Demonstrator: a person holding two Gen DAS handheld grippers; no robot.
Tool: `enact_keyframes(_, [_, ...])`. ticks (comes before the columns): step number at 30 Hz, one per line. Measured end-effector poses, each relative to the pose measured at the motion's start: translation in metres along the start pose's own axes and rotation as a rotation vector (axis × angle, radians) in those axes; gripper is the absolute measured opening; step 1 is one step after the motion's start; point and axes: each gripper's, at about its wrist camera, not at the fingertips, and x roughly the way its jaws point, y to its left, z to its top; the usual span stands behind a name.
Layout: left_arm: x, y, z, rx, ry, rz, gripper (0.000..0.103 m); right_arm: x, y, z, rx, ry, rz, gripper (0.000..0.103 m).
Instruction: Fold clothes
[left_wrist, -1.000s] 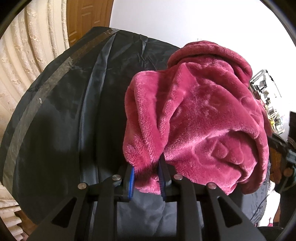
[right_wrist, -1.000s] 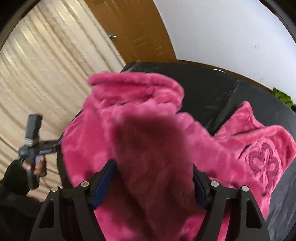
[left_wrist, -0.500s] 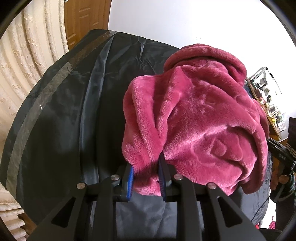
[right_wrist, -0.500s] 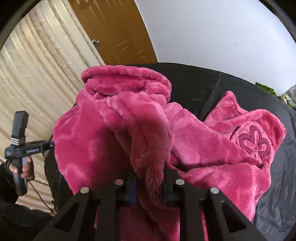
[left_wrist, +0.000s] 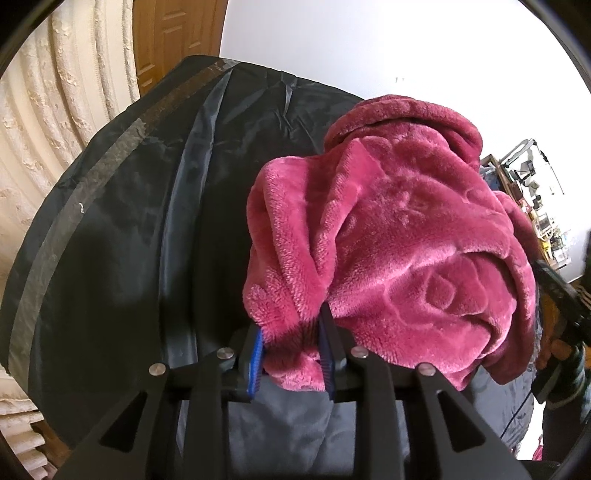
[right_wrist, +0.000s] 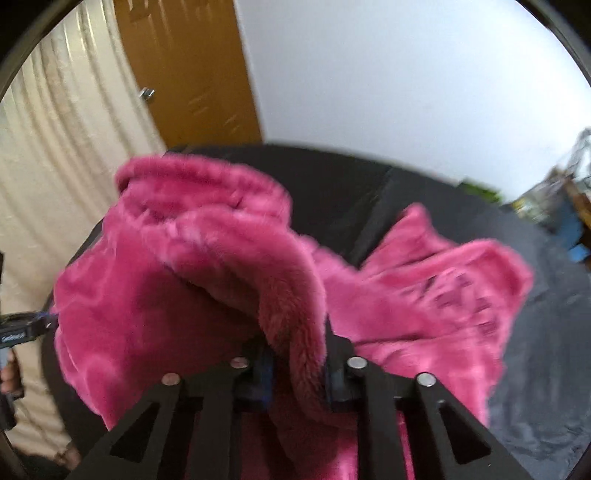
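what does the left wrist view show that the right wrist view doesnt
Only the left wrist view shows the grey tape strip along the black cover's edge and the raised pattern pressed into the fleece.

Only the right wrist view shows the door handle and the fleece's far flap lying spread on the cover.

Both show the pink fleece garment bunched on the black cover, the curtain, the wooden door, and each gripper shut on the fleece: left gripper, right gripper.

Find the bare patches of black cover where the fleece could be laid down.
Left wrist view: bare cover between fleece and grey tape stripe. Right wrist view: bare cover right of the fleece. The middle is crowded, both grippers clamping fleece.
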Motion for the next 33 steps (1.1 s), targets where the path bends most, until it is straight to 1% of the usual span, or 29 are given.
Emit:
enact_keyframes(3, [-0.002,-0.005,0.000,0.012,-0.007,0.001,0.028,-0.040,0.002,-0.003,-0.013,-0.131,-0.117,0.015])
enact_keyframes(5, [-0.004,-0.010,-0.001,0.023,-0.015,-0.008,0.028,-0.071,0.002,-0.009,-0.019,-0.218,-0.179,0.015])
enact_keyframes(7, [-0.007,-0.017,-0.004,0.045,-0.020,-0.025,0.028,-0.096,-0.001,-0.018,-0.012,-0.271,-0.223,0.015])
enact_keyframes(9, [-0.012,-0.027,-0.009,0.081,-0.024,-0.049,0.029,-0.113,-0.005,-0.030,-0.004,-0.289,-0.264,0.015])
enact_keyframes(11, [-0.017,-0.040,-0.019,0.142,-0.020,-0.066,0.029,-0.130,-0.008,-0.050,-0.011,-0.274,-0.317,0.015])
enact_keyframes(12, [-0.017,-0.046,-0.027,0.177,-0.006,-0.073,0.029,-0.133,-0.011,-0.060,-0.008,-0.251,-0.331,0.015])
enact_keyframes(15, [-0.014,-0.061,-0.048,0.263,0.031,-0.083,0.029,-0.130,-0.025,-0.091,0.038,-0.164,-0.343,0.015])
enact_keyframes(17, [-0.013,-0.070,-0.061,0.312,0.051,-0.090,0.029,-0.120,-0.037,-0.115,0.089,-0.098,-0.346,0.015])
enact_keyframes(19, [-0.016,-0.071,-0.068,0.318,0.056,-0.116,0.029,-0.111,-0.048,-0.135,0.145,-0.057,-0.334,0.015])
enact_keyframes(21, [-0.023,-0.069,-0.069,0.320,0.043,-0.133,0.030,-0.099,-0.054,-0.148,0.176,-0.025,-0.324,0.015])
enact_keyframes(24, [-0.043,-0.065,-0.066,0.333,-0.002,-0.138,0.032,-0.086,-0.056,-0.166,0.209,0.008,-0.314,0.015])
enact_keyframes(26, [-0.062,-0.061,-0.062,0.351,-0.052,-0.134,0.038,-0.084,-0.056,-0.171,0.217,0.012,-0.312,0.015])
enact_keyframes(28, [-0.080,-0.059,-0.054,0.387,-0.123,-0.121,0.049,-0.082,-0.054,-0.174,0.222,0.013,-0.313,0.015])
enact_keyframes(29, [-0.091,-0.060,-0.048,0.411,-0.173,-0.114,0.052,-0.081,-0.053,-0.174,0.225,0.015,-0.315,0.015])
enact_keyframes(31, [-0.106,-0.058,-0.032,0.448,-0.261,-0.107,0.066,-0.078,-0.053,-0.172,0.233,0.018,-0.320,0.015])
enact_keyframes(32, [-0.113,-0.061,-0.021,0.471,-0.305,-0.113,0.070,-0.077,-0.053,-0.171,0.237,0.020,-0.322,0.015])
enact_keyframes(33, [-0.116,-0.063,-0.010,0.502,-0.340,-0.137,0.079,-0.076,-0.053,-0.170,0.241,0.021,-0.325,0.015])
